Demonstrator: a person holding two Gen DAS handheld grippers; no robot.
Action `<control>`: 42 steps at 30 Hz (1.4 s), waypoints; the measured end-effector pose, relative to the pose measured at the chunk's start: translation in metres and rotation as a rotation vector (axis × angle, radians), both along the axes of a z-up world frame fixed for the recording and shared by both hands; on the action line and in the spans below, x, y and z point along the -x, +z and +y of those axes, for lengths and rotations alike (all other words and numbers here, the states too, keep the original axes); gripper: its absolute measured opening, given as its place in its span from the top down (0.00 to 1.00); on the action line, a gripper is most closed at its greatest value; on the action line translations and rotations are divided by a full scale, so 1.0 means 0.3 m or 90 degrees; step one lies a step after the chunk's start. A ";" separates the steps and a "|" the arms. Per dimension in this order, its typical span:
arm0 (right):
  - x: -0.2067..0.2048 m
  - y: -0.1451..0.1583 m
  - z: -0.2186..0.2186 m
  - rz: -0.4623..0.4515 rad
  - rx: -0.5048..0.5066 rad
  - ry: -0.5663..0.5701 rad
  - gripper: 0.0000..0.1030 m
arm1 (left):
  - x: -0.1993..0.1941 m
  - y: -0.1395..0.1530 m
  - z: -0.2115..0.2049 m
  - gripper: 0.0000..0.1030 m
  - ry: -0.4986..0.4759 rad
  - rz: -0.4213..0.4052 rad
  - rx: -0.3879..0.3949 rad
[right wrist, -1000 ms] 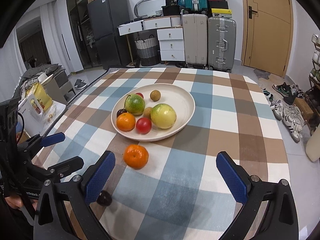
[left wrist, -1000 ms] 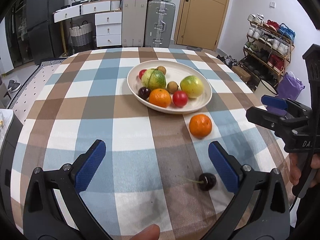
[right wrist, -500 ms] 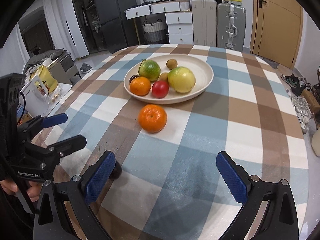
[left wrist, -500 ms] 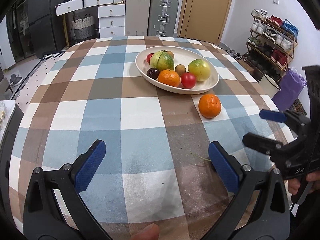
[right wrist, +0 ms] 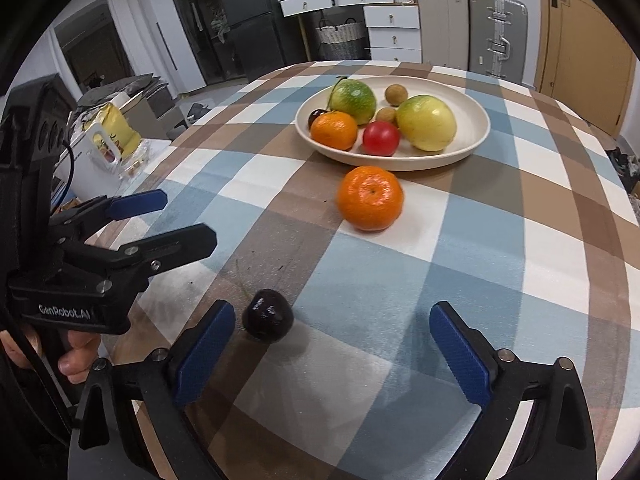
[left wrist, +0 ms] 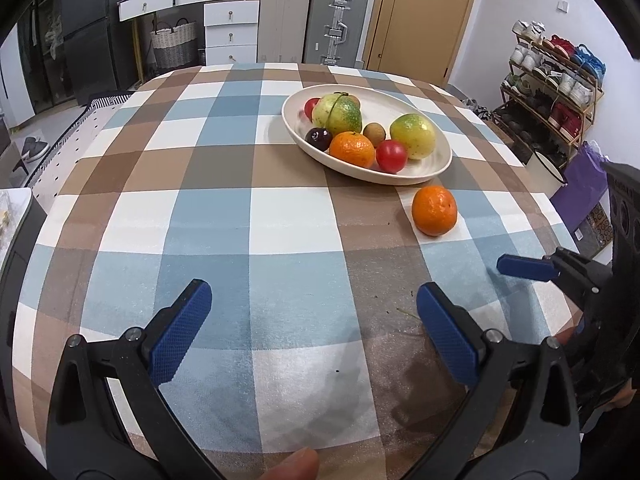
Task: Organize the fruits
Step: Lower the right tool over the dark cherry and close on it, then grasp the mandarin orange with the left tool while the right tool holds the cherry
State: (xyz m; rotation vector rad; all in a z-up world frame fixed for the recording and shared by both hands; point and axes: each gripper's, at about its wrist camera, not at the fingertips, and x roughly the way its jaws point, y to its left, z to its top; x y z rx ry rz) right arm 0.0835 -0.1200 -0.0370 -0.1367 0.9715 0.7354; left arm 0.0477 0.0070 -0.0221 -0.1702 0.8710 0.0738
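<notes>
A cream plate (left wrist: 438, 162) (right wrist: 476, 136) holds several fruits on the checked table. A loose orange (left wrist: 434, 211) (right wrist: 369, 197) lies on the cloth just in front of the plate. A dark cherry (right wrist: 267, 315) with a thin stem lies near the table's front edge, just inside my right gripper's left finger. My right gripper (right wrist: 334, 346) is open and empty, low over the cloth around the cherry. My left gripper (left wrist: 314, 334) is open and empty, to the left of the cherry; in its view only the cherry's stem (left wrist: 408, 313) shows.
The checked tablecloth (left wrist: 240, 216) covers a round table. Suitcases (left wrist: 334, 24), white drawers and a door stand behind the table. A shoe rack (left wrist: 552, 92) is at the right. A low side table with a yellow bag (right wrist: 110, 132) is at the left.
Both grippers have pulled back and dropped lower toward the front of the table. The right gripper has come down around the cherry. The cherry has slipped behind the left gripper's right finger.
</notes>
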 end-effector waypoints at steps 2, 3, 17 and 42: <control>0.004 -0.010 0.012 0.003 0.003 0.008 0.15 | -0.001 -0.002 0.004 0.01 0.002 0.001 0.001; 0.007 -0.012 0.018 0.000 0.003 0.012 0.17 | -0.002 -0.003 0.005 0.01 0.003 0.002 0.001; 0.048 0.002 0.042 -0.012 -0.030 0.058 0.40 | -0.020 -0.005 0.035 0.01 0.025 0.003 0.014; -0.003 0.104 -0.124 -0.062 -0.128 -0.027 0.72 | -0.096 0.022 -0.025 0.01 -0.013 -0.012 0.015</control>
